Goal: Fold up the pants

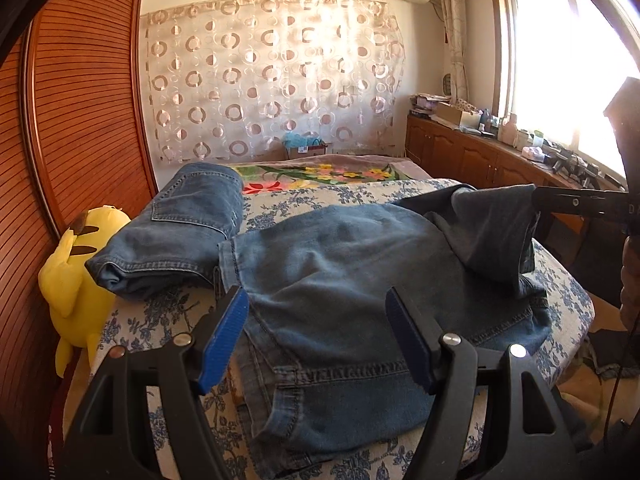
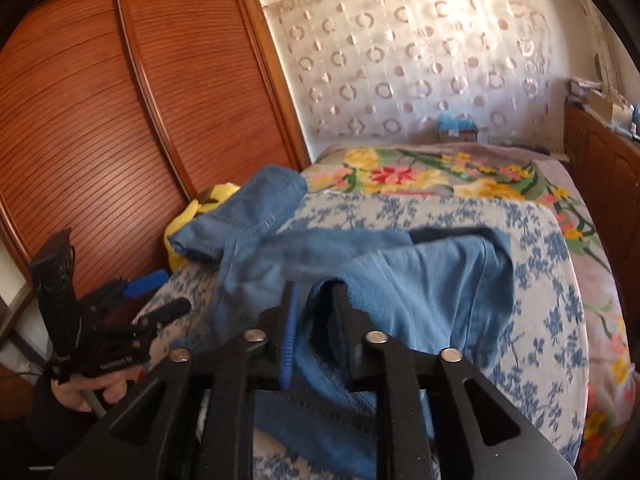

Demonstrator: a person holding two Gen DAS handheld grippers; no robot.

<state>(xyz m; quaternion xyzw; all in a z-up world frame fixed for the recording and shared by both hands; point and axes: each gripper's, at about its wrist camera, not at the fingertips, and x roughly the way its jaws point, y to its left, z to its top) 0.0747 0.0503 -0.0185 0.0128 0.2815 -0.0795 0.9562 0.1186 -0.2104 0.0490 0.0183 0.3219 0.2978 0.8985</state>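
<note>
The jeans [image 1: 360, 280] being folded lie on the bed [image 1: 568, 304], on its blue-flowered sheet, just beside a second pair of jeans [image 1: 188, 228] that is already folded and rests against the yellow plush toy [image 1: 76, 276]; I judge the finished pair was put there to keep the working place free. One leg end of the jeans is lifted and laid back over the body of the jeans, on the side far from the plush toy, which suggests a fold is in the middle of being made. The left claw [image 1: 316, 340] hovers over the waist part of the jeans with its blue pads spread wide and nothing between them, probably ready to press or take the cloth. The right claw [image 2: 316, 304] has its jaws only a little apart, with a fold of blue denim standing between them; the picture is blurred there, so I cannot tell if the pads still pinch it or already let it go. The left wrist view shows the stitched seams, the window [image 1: 560, 60] and the cabinets under it, and only one finger of the right claw. The right wrist view shows instead the whole left claw with the person's hand [image 2: 100, 392] under it, beside the bed, and the wide wardrobe doors [image 2: 120, 120] behind the plush toy.
</note>
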